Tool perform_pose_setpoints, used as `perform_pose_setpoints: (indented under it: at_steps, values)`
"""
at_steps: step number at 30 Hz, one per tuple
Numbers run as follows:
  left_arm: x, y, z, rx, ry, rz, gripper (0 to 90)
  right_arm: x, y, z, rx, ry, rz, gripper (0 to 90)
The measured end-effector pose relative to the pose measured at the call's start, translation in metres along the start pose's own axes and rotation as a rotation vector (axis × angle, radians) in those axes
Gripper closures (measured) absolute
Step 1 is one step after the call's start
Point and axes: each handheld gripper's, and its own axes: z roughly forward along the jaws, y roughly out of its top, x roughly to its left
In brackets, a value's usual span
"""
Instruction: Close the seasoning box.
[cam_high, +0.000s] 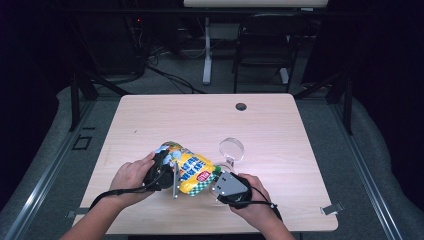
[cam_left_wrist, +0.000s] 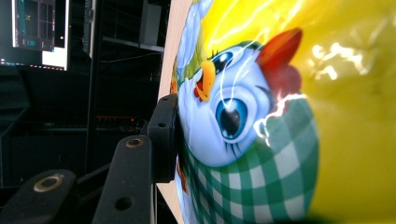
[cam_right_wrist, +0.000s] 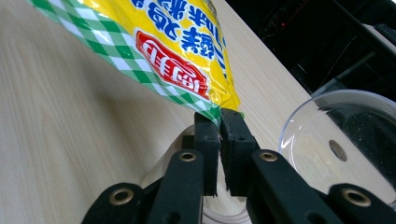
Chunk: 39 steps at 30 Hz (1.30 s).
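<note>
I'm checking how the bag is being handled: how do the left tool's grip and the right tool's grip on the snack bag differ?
The left tool takes the snack bag across its puffy body, jaws wide apart; the right tool pinches only a flat corner of the seal, jaws nearly together. The left grips at the cartoon-chick end, the right at the checked end beside the clear cup. Both hold the bag.

The yellow snack bag (cam_right_wrist: 154, 42) in my tongs bears blue East Asian characters across its face and white ones inside a red oval badge (cam_right_wrist: 172, 71); I cannot make out their reading. No other writing is legible.
</note>
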Motion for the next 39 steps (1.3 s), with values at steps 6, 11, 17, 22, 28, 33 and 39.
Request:
perform_pose_setpoints:
  at_steps: [6,11,17,22,28,33,39]
  values:
    - [0.0000,-0.0002,0.0005,-0.008,-0.001,-0.009,58.7,0.0028,0.0001,0.0001,-0.006,-0.011,-0.019,89.7]
    - [0.0007,-0.0005,-0.0003,-0.008,0.006,-0.002,58.8,0.0045,0.0004,-0.0003,-0.008,-0.032,-0.027,90.0]
    - [0.0015,-0.0006,-0.0009,-0.007,0.012,0.006,58.8,0.0070,-0.0005,0.0002,-0.017,-0.044,-0.034,90.0]
    - [0.0032,0.0005,-0.0008,-0.004,0.012,0.026,58.8,0.0070,-0.0016,0.0002,-0.013,-0.046,-0.045,90.0]
    - [0.0066,0.0020,-0.0024,-0.001,0.019,0.048,58.8,0.0084,-0.0023,-0.0004,-0.022,-0.058,-0.060,90.0]
    - [0.0073,0.0026,-0.0018,-0.011,0.017,0.047,58.9,0.0092,-0.0027,-0.0004,-0.025,-0.063,-0.066,90.0]
    - [0.0087,0.0038,-0.0026,0.009,0.016,0.073,58.9,0.0098,-0.0033,0.0004,-0.022,-0.066,-0.075,90.0]
